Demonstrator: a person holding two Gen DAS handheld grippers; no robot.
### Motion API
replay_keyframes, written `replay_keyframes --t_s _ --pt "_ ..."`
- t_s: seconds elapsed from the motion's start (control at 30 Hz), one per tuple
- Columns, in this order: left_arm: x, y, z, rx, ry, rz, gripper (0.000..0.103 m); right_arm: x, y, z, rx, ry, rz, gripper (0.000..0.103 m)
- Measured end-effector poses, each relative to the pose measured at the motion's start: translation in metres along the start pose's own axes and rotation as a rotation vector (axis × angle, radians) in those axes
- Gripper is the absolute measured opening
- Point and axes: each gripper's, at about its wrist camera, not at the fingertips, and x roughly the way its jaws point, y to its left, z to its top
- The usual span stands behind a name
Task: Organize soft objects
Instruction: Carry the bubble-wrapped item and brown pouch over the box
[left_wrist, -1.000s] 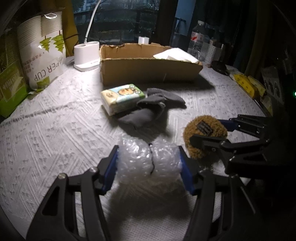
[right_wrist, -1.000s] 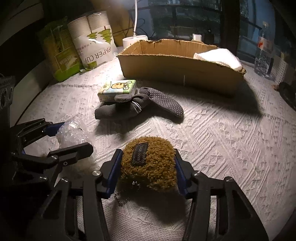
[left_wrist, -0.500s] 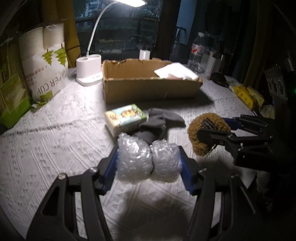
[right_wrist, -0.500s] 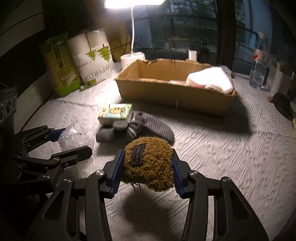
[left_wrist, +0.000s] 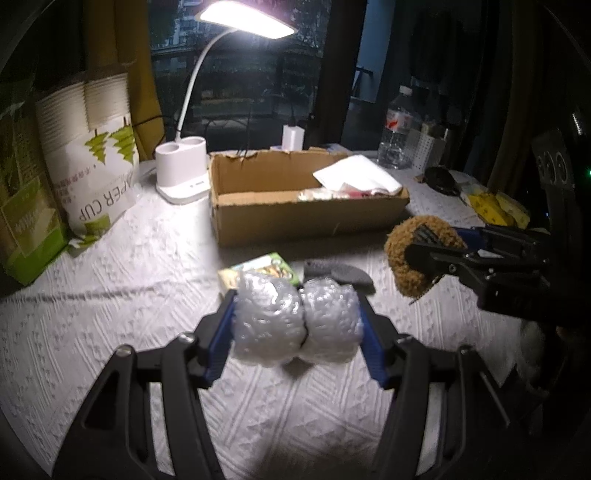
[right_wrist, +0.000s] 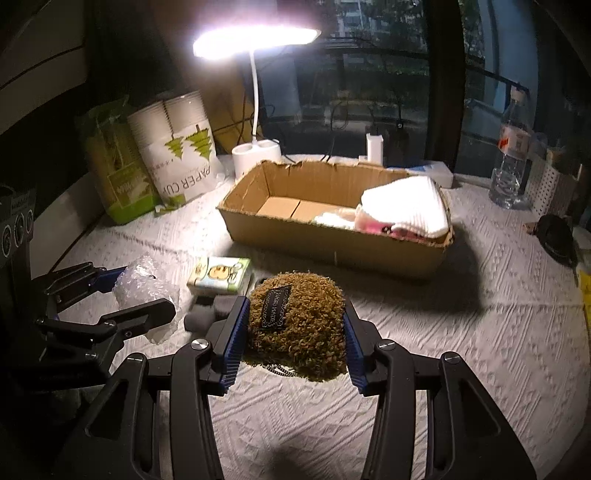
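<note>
You are gripping bubble wrap (left_wrist: 295, 325) in the left gripper (left_wrist: 295, 332) and a fuzzy pouch (right_wrist: 295, 325) in the right gripper (right_wrist: 293, 332), risking 2 slips over the cardboard box (right_wrist: 332, 243).

Desk lamp (right_wrist: 255, 40) glares — dark, warped fisheye edges.

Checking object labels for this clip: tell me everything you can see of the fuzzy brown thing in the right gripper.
The fuzzy brown pouch is a rounded, soft lump covered in curly olive-brown pile, with a dark rectangular label with pale lettering sewn on its upper face and a small metal ball chain hanging from its underside. The right gripper clamps it from both sides, blue pads pressed into the pile. It looks to be held clear of the white textured tablecloth, casting a shadow below, in front of the cardboard box. Nothing else touches it.
</note>
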Motion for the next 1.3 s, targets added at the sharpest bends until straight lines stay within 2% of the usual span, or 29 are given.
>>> replay_keyframes --t_s 0.87,1.3 --pt "0.017 0.017 0.072 0.006 -0.114 0.035 0.061 0.010 -0.032 0.062 -0.011 -0.084 -0.010 0.050" --pt "0.041 0.022 0.096 -0.002 -0.115 0.040 0.061 0.029 -0.046 0.080 0.007 -0.090 -0.001 0.049"
